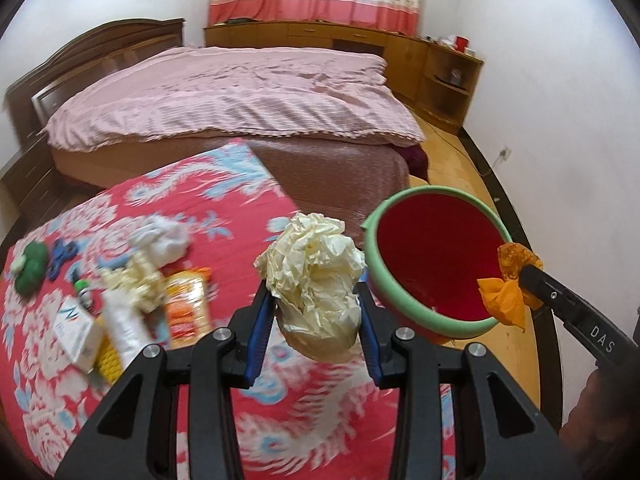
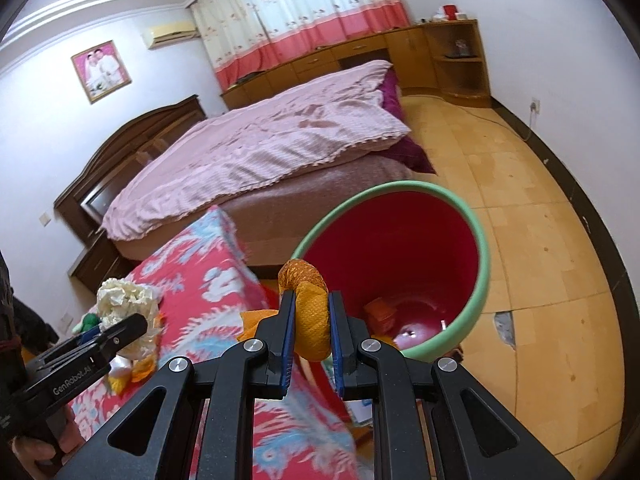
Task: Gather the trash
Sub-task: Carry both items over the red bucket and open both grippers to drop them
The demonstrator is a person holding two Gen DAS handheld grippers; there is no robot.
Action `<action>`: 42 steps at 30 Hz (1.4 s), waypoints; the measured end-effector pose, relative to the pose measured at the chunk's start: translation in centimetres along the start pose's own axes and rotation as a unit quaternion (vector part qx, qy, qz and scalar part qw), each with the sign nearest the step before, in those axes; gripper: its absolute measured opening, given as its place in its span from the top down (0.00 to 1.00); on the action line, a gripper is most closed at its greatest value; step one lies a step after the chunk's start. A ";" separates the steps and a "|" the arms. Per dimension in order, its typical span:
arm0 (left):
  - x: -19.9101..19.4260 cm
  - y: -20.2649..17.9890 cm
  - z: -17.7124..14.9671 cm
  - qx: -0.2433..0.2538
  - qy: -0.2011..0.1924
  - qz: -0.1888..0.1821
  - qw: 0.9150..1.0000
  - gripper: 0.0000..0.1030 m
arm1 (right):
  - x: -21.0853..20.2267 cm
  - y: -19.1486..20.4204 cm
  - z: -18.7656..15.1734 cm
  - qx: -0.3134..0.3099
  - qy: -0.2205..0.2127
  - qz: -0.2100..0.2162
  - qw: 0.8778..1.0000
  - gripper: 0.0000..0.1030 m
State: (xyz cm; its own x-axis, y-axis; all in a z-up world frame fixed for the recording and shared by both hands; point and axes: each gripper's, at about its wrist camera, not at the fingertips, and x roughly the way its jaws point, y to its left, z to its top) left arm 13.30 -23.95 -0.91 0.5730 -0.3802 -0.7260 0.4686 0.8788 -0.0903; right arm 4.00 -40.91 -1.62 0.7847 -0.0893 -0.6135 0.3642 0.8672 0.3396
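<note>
**Beside the bin, both claws loaded**

Over the red cloth (image 1: 208, 368), the left gripper (image 1: 310, 304) clamps cream crumpled paper (image 1: 316, 280) near the bin (image 1: 400, 312). The right gripper (image 2: 312, 328) pinches an orange wrapper (image 2: 310, 320) at the bin's rim; only its view shows scraps inside.

Left gripper (image 1: 316, 304) clamps a crumpled cream paper wad (image 1: 314, 284). Right of it, the red bin (image 1: 436, 260); over its rim, right gripper (image 1: 524, 276) pinching orange wrapper (image 1: 506, 300).
</note>
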 end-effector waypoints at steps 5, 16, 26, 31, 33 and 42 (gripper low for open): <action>1.7 -2.5 0.7 0.031 0.011 -0.012 0.999 0.61 | 0.1 -1.7 0.4 0.009 -0.002 -0.017 1.000 0.85; 6.1 -7.6 2.3 0.071 0.031 -0.049 0.996 0.61 | 2.1 -5.1 1.0 0.034 0.007 -0.049 0.998 0.85; 10.1 -10.5 2.6 0.078 0.054 -0.093 0.991 0.61 | 4.2 -8.4 1.3 0.042 0.020 -0.085 0.995 0.85; 11.3 -11.0 2.6 0.072 0.063 -0.102 0.990 0.58 | 4.9 -9.1 1.2 0.046 0.028 -0.088 0.995 0.83; 11.5 -11.0 2.7 0.068 0.065 -0.102 0.990 0.52 | 5.2 -9.4 1.2 0.051 0.032 -0.087 0.994 0.82; 11.1 -9.9 3.1 0.047 0.056 -0.097 0.993 0.44 | 5.2 -9.5 1.4 0.062 0.030 -0.080 0.994 0.78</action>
State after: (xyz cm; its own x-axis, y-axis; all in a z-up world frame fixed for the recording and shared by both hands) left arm 17.10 -37.78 -6.01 0.3900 -0.5011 -0.7725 0.6264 0.7593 -0.1762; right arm 5.27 -50.31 -7.08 0.6825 -0.1887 -0.7061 0.5435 0.7770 0.3177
